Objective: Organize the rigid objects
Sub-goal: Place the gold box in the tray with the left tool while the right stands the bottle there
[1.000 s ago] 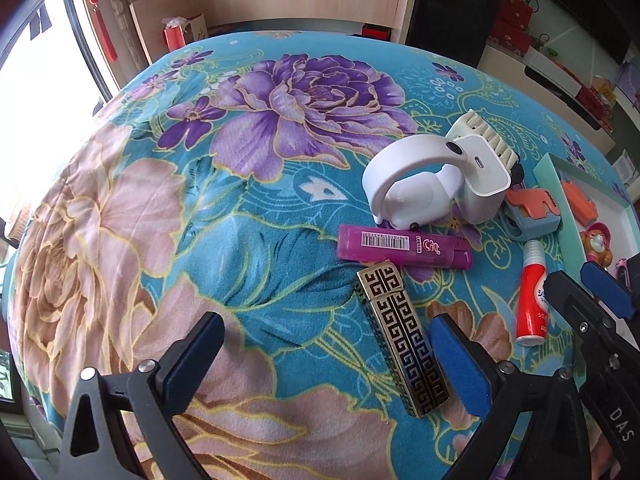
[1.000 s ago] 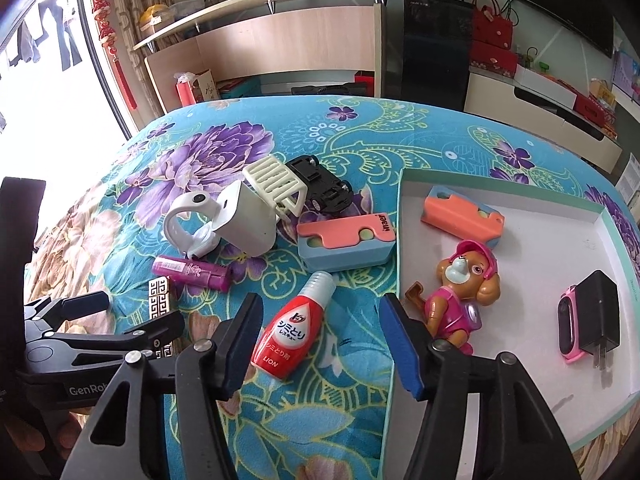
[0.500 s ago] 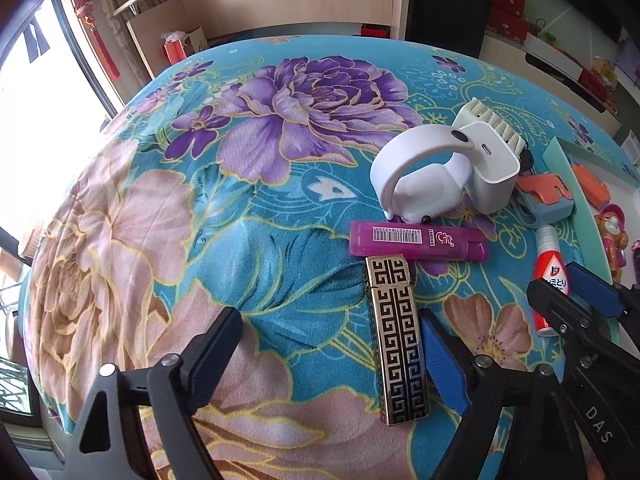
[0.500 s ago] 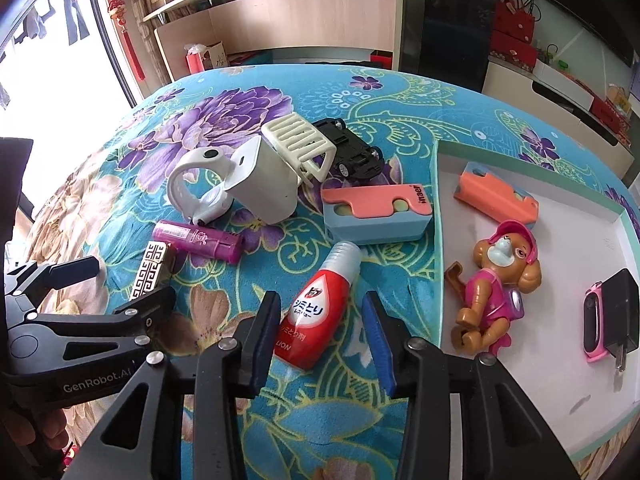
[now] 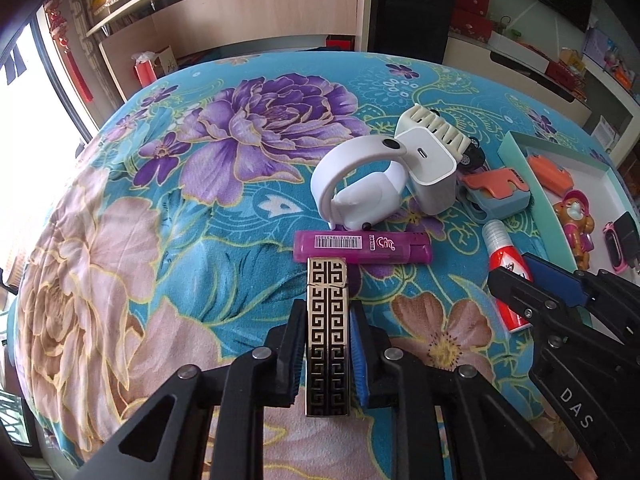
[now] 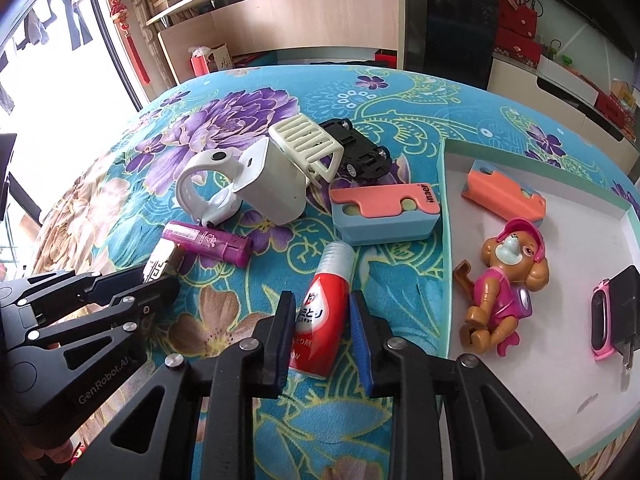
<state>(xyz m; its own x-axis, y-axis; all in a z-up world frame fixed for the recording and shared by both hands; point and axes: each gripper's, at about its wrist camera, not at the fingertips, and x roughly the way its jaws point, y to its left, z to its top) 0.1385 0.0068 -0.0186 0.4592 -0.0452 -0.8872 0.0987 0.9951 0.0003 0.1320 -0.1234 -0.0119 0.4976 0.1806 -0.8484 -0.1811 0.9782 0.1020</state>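
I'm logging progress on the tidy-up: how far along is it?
Done: the tray already holds a dog toy, an orange case, a black plug and a pink band. In hand: the left gripper is closing on the patterned lighter, the right gripper on the red bottle. Left on the cloth: purple lighter, white charger, second case, toy car.

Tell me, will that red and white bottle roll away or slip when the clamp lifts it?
The red bottle looks round and smooth, so it could roll on the cloth if nudged. It seems stiff plastic, probably light. The right gripper is closing its padded jaws around the wider body, so a slip looks unlikely, though the tapered clear cap end may tilt down.
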